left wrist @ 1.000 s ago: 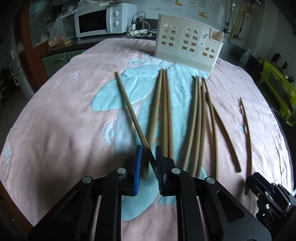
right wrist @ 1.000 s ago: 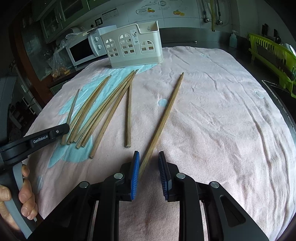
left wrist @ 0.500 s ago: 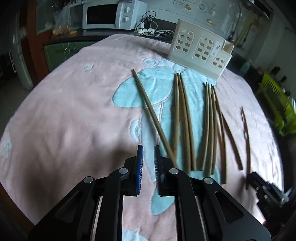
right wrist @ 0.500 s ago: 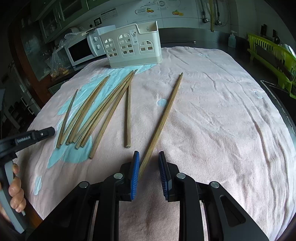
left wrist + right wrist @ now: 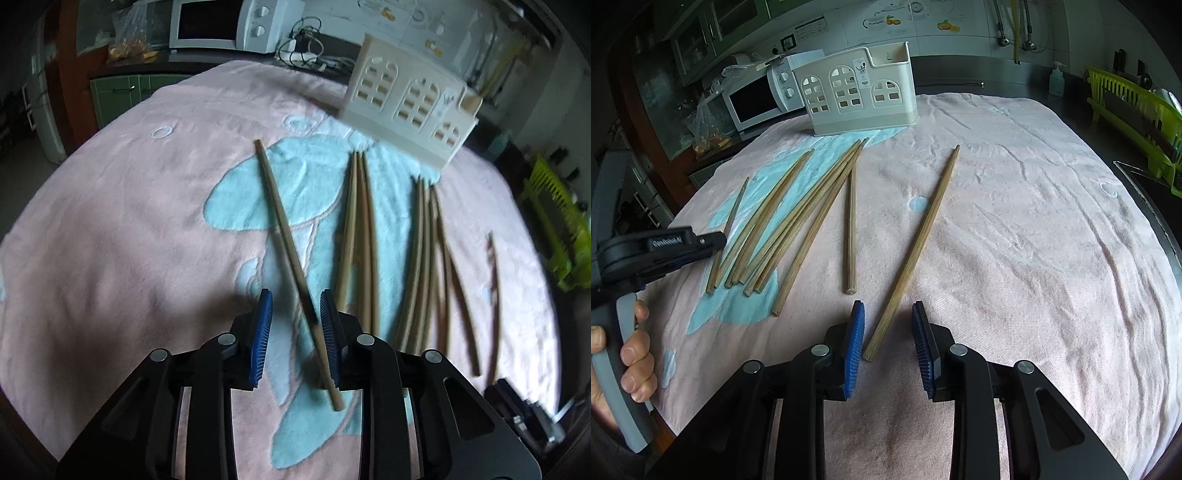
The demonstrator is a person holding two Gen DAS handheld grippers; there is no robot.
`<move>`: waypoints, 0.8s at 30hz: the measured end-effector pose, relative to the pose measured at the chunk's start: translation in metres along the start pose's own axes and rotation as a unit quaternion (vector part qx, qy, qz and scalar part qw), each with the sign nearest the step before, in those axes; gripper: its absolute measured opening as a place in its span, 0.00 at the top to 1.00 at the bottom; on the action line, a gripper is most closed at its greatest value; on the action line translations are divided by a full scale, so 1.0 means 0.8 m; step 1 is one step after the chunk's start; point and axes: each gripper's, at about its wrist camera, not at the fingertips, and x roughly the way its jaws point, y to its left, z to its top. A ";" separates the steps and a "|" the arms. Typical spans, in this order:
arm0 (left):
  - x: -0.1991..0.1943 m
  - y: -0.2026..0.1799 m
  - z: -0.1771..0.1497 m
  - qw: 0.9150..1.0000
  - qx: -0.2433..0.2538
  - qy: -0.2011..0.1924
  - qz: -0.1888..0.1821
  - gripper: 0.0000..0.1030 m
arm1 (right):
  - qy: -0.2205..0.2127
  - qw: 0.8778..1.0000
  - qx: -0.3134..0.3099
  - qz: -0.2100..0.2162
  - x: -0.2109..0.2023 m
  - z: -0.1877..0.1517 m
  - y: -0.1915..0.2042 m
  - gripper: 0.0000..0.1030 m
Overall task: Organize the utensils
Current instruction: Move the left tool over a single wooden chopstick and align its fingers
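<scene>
Chopsticks lie spread over a pink towel (image 5: 110,240) with a pale blue figure on it, seen first from the left wrist. Nearest the camera, the left gripper (image 5: 295,325) has its blue pads a little apart, the jaws having just been opening. A slanted chopstick (image 5: 284,236) runs between them, its near end passing close along the right-hand pad; whether it touches that pad is hard to tell, and the other pad stands clear of it. Further right lie a trio of sticks (image 5: 360,236) and a blurred larger bunch (image 5: 424,266). A cream utensil holder (image 5: 410,103) with arched cut-outs stands at the far edge, tilted in this view, a white microwave (image 5: 221,22) behind it.

From the right wrist, the right gripper (image 5: 888,332) also has its jaws slightly parted after just opening. A lone chopstick (image 5: 919,243) lies on the towel with its near end in the gap, close to the left pad, not pinched. Another single stick (image 5: 850,229) lies just left of it, then the fanned bunch. The holder (image 5: 857,99) stands upright beyond. At left, a hand (image 5: 624,354) holds the other gripper's grey handle
</scene>
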 end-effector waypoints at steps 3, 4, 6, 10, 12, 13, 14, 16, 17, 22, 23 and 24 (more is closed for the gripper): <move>-0.001 0.008 -0.001 1.000 0.009 0.004 0.011 0.75 | 0.000 1.000 0.000 0.000 0.000 0.000 0.000 0.74; -0.003 0.010 -0.001 1.000 0.015 0.001 0.020 0.75 | 0.000 1.000 0.000 0.000 0.000 0.000 0.000 0.74; -0.009 0.016 -0.002 0.999 0.026 -0.009 0.034 0.75 | 0.000 1.000 0.001 0.000 0.000 0.000 -0.001 0.74; -0.015 0.030 -0.007 0.999 0.031 -0.016 0.030 0.77 | -0.002 1.000 0.005 0.000 -0.001 0.000 0.000 0.74; -0.019 0.032 -0.012 0.999 0.027 -0.017 0.005 0.77 | -0.002 1.000 0.007 -0.001 -0.001 0.000 0.000 0.74; -0.021 0.031 -0.015 0.999 0.027 -0.019 -0.001 0.77 | -0.002 1.000 0.008 -0.001 -0.001 0.000 0.000 0.74; -0.023 0.030 -0.017 0.999 0.027 -0.022 -0.008 0.77 | -0.002 1.000 0.009 -0.002 -0.001 0.000 0.001 0.74; -0.027 0.025 -0.020 0.999 0.027 -0.030 -0.016 0.77 | -0.001 1.000 0.009 -0.005 -0.002 0.000 0.001 0.74; -0.027 0.022 -0.021 0.999 0.028 -0.031 -0.020 0.77 | -0.001 1.000 0.009 -0.006 -0.002 0.001 0.002 0.74; -0.016 0.015 -0.025 0.999 0.033 -0.021 -0.009 0.77 | 0.000 1.000 0.010 -0.010 -0.001 0.002 0.002 0.74; -0.015 0.016 -0.026 0.999 0.032 -0.021 -0.008 0.77 | -0.001 1.000 0.010 -0.012 -0.001 0.003 0.002 0.74; -0.015 0.015 -0.027 0.999 0.034 -0.024 -0.005 0.77 | -0.002 1.000 0.011 -0.013 -0.001 0.003 0.001 0.74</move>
